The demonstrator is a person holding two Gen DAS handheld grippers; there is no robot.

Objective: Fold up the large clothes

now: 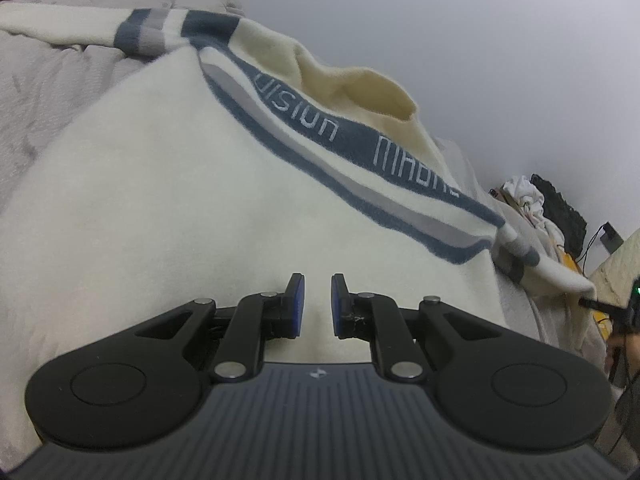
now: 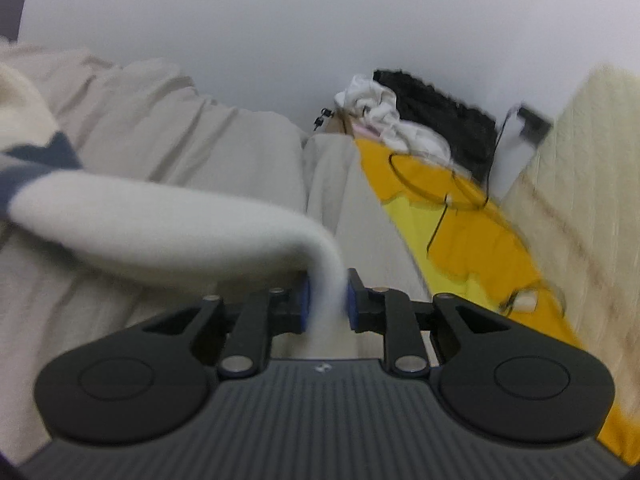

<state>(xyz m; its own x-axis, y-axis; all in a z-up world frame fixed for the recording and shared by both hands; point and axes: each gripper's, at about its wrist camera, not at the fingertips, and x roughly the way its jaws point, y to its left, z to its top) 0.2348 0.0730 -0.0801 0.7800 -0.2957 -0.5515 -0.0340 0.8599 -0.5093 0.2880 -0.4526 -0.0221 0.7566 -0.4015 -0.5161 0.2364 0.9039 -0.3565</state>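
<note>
Right tongs (image 2: 326, 300) grasp a cream sleeve (image 2: 168, 232) of the knit sweater (image 1: 168, 184), which is spread on the bed (image 1: 44, 80); left tongs (image 1: 317, 304) hover slightly parted over its body, holding nothing. Soft, thick, floppy, probably light: pinch cuffs or hem. Blur hides the cuff; hem is out of view

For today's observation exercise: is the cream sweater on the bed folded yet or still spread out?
Spread out. The sweater lies open, striped band and neckline showing, while the right gripper holds one sleeve.
</note>
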